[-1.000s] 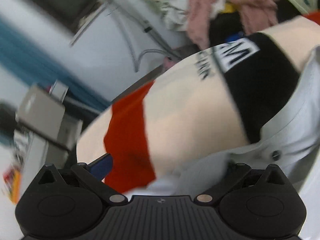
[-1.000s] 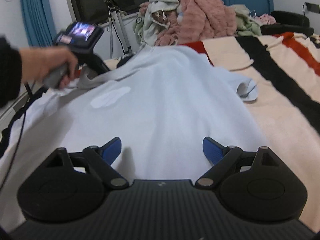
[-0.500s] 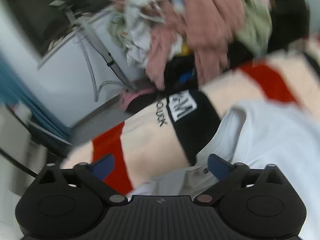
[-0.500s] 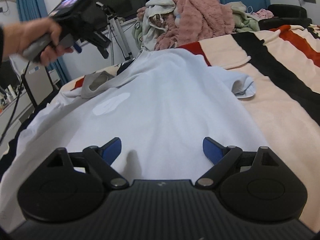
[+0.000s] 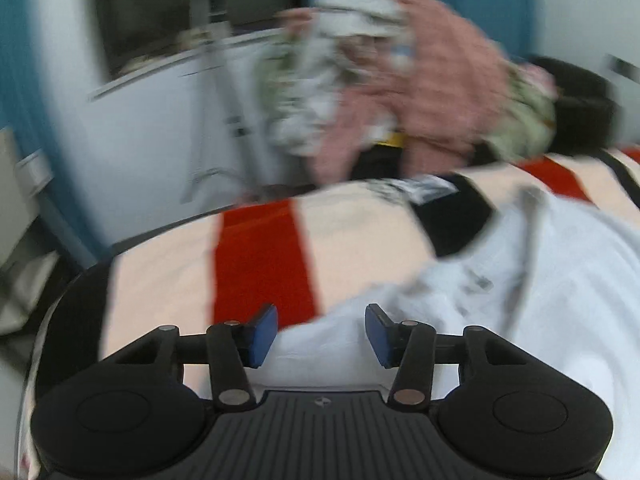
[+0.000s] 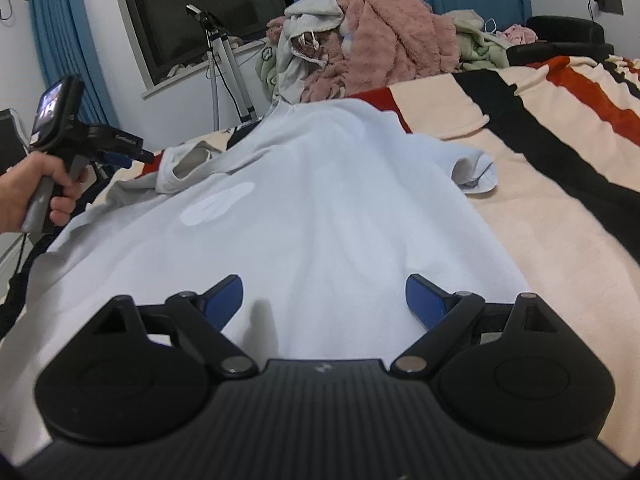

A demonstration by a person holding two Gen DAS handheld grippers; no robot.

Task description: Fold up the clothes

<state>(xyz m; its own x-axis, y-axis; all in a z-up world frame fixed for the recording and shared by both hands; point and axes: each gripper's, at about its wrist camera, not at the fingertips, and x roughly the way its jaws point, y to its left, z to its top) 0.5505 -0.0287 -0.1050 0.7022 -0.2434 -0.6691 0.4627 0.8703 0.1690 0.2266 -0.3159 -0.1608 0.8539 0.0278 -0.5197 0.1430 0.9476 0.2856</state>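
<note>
A pale blue T-shirt (image 6: 320, 200) lies spread on a bed blanket (image 6: 560, 208) striped cream, red and black. My right gripper (image 6: 324, 300) hovers over the shirt's near hem, open, with nothing pinched between its pads. At the bed's left edge a hand (image 6: 32, 200) holds my left gripper (image 6: 138, 156), which points at the shirt's left sleeve (image 6: 180, 168). In the blurred left wrist view, the left gripper (image 5: 320, 332) has its jaws closing. The shirt's edge (image 5: 540, 280) lies under them and the pads stand apart from it.
A heap of pink, grey and green clothes (image 6: 372, 48) sits at the bed's far end. A tripod (image 6: 224, 60) stands by the wall below a dark window (image 6: 200, 8). A black chair (image 6: 560, 36) is at the far right. The blanket (image 5: 260, 264) runs left of the shirt.
The left gripper came down from its raised position to the bed's left edge by the sleeve, and its jaws narrowed. The right gripper stayed still.
</note>
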